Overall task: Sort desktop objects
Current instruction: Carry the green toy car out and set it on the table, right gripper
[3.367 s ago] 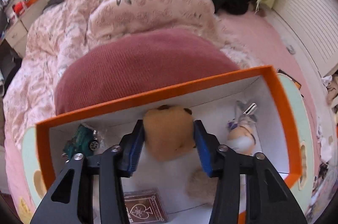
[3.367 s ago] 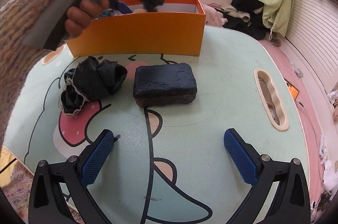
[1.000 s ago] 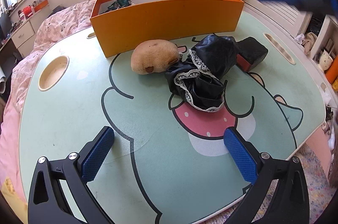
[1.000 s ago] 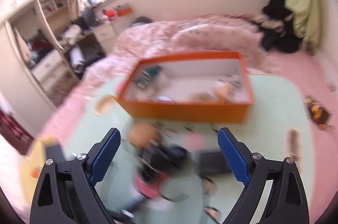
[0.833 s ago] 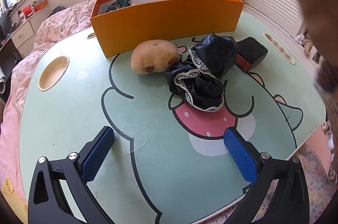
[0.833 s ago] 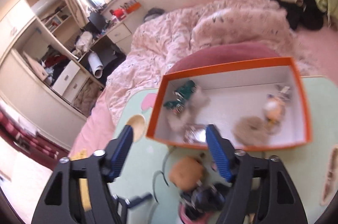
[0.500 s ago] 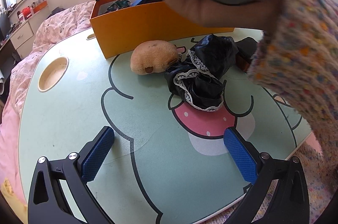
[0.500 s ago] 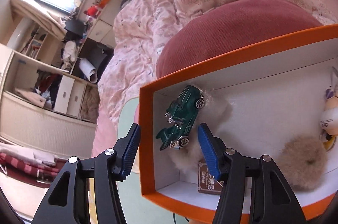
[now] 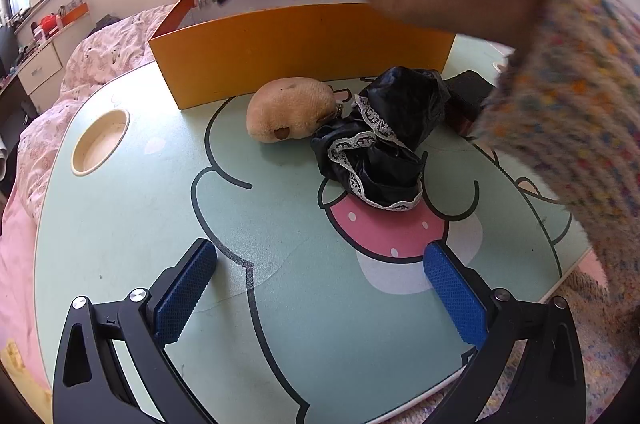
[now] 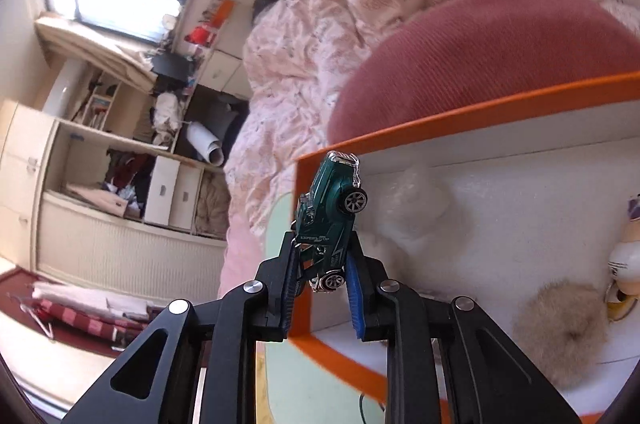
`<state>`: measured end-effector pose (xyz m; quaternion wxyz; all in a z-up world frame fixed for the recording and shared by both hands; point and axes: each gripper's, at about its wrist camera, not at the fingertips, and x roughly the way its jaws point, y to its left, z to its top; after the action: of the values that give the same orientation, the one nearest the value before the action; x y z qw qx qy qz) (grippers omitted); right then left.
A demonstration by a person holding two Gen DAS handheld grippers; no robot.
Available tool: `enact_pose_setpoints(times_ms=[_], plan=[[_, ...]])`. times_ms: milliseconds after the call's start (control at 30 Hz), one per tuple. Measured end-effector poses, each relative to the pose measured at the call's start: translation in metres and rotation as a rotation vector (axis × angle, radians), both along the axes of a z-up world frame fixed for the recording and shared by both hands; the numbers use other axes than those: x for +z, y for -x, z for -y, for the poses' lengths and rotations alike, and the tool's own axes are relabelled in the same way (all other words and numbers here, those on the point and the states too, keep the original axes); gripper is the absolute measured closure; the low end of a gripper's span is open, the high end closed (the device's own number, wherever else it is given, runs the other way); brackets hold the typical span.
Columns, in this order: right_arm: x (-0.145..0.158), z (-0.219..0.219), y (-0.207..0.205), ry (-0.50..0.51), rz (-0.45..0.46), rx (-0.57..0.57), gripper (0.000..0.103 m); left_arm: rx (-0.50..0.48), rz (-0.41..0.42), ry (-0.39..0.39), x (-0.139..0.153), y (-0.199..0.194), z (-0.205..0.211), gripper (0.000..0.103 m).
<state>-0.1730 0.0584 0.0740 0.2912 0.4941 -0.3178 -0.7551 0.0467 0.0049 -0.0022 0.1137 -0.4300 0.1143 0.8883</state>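
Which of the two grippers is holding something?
The right gripper: its fingers are clamped on the green toy car over the corner of the orange box. The left gripper hangs open over the table, nothing between its fingers.

A mint-green table [image 9: 120,224] printed with a big cartoon face carries everything here. An orange box [image 9: 304,51] stands on it toward the far edge. Just in front of the box lies a tan plush toy [image 9: 290,109], and touching it on the right is a crumpled black cloth with white lace trim [image 9: 380,139]. Behind that cloth sits a dark block [image 9: 468,91], mostly hidden. A round recess [image 9: 100,141] is sunk into the tabletop at the left.
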Motion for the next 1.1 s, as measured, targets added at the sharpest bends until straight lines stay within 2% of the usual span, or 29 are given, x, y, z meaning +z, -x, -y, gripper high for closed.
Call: enact_pose_setpoints(times_ms=[133, 233, 367, 533, 600, 667, 700, 733, 800, 900, 1000, 1100], plan=[[0.038, -0.017, -0.057, -0.052, -0.156, 0.039, 0.082, 0.0, -0.001, 0.001, 0.0, -0.001, 0.0, 0.0], [0.042, -0.034, -0.108, -0.136, -0.216, 0.073, 0.082, 0.0, -0.002, 0.004, 0.0, 0.0, 0.001, 0.0], [0.014, -0.061, -0.142, -0.204, -0.185, 0.036, 0.082, 0.002, -0.001, 0.008, 0.001, -0.001, 0.001, 0.0], [-0.029, -0.08, -0.139, -0.259, -0.088, -0.015, 0.082, 0.005, 0.0, 0.012, 0.003, 0.001, -0.001, 0.0], [-0.033, -0.085, -0.137, -0.272, -0.107, -0.042, 0.077, 0.005, 0.0, 0.012, 0.003, 0.003, -0.001, 0.0], [-0.031, -0.092, -0.135, -0.246, -0.121, -0.081, 0.068, 0.004, 0.0, 0.013, 0.003, 0.003, -0.001, 0.0], [-0.029, -0.097, -0.136, -0.219, -0.124, -0.1, 0.049, 0.004, 0.0, 0.013, 0.003, 0.003, -0.001, 0.0], [-0.026, -0.103, -0.139, -0.19, -0.134, -0.123, 0.042, 0.004, 0.0, 0.013, 0.003, 0.003, -0.001, 0.0], [-0.018, -0.115, -0.148, -0.163, -0.167, -0.16, 0.042, 0.005, -0.001, 0.013, 0.003, 0.003, -0.001, 0.0], [-0.01, -0.124, -0.169, -0.207, -0.216, -0.173, 0.042, 0.005, -0.001, 0.014, 0.003, 0.003, -0.001, 0.0], [-0.015, -0.121, -0.2, -0.279, -0.264, -0.124, 0.042, 0.005, -0.001, 0.015, 0.003, 0.003, -0.001, 0.0], [-0.031, -0.101, -0.225, -0.446, -0.297, -0.063, 0.042, 0.005, -0.002, 0.016, 0.003, 0.002, -0.001, 0.0]])
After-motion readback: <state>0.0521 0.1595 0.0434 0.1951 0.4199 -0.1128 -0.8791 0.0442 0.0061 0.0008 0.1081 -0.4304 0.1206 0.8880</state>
